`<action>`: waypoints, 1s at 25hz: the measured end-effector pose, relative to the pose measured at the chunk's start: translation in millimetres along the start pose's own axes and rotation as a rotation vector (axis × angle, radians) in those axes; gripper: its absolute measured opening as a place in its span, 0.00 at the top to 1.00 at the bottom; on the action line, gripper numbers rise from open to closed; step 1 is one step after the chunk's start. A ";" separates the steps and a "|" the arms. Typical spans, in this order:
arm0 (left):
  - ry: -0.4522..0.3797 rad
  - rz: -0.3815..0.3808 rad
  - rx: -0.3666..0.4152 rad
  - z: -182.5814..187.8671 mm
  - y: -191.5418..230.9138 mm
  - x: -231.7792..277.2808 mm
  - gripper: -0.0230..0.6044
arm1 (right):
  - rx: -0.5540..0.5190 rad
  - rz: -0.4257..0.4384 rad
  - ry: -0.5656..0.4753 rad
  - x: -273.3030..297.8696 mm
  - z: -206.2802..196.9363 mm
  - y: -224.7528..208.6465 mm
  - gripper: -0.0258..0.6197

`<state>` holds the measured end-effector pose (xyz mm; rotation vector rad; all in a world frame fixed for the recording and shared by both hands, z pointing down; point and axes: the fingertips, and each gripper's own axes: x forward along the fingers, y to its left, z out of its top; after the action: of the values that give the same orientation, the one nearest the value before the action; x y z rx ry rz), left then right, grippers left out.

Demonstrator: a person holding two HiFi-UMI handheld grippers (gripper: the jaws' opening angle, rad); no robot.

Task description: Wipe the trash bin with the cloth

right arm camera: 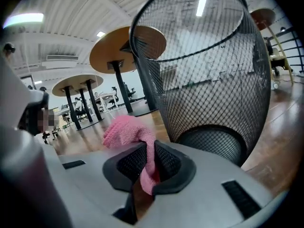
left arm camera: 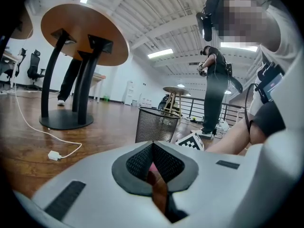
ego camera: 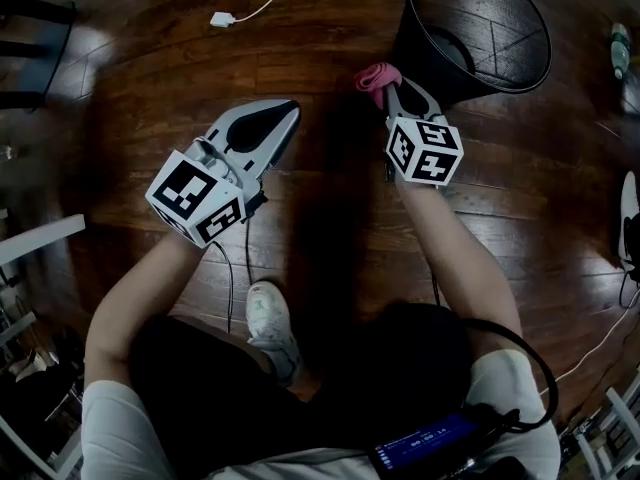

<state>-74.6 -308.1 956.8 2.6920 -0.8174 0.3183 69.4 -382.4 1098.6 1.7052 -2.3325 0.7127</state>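
Observation:
The black wire-mesh trash bin (ego camera: 480, 30) stands upright on the wooden floor at the upper right. My right gripper (ego camera: 388, 88) is just left of the bin's base and is shut on a pink cloth (ego camera: 377, 75), which bunches out past the fingertips. In the right gripper view the cloth (right arm camera: 127, 131) is pinched between the black pads and the bin (right arm camera: 209, 75) fills the frame close ahead. My left gripper (ego camera: 283, 118) hovers over the floor further left, shut and holding nothing. In its own view the bin (left arm camera: 156, 124) stands a short way ahead.
A white charger with its cable (ego camera: 222, 18) lies on the floor beyond the grippers. My shoe (ego camera: 268, 320) is below them. A round table on a black pedestal (left arm camera: 66, 120) stands to the left, and another person (left arm camera: 214, 91) stands behind the bin.

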 end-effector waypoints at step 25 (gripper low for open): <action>-0.003 -0.046 -0.018 -8.7 -9.6 10.9 0.95 | 0.186 -0.121 0.052 -64.6 -37.5 -95.1 0.90</action>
<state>-61.4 -302.9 965.8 2.6906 -0.7546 0.2947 174.2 -332.0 1131.8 1.8596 -2.1663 0.9644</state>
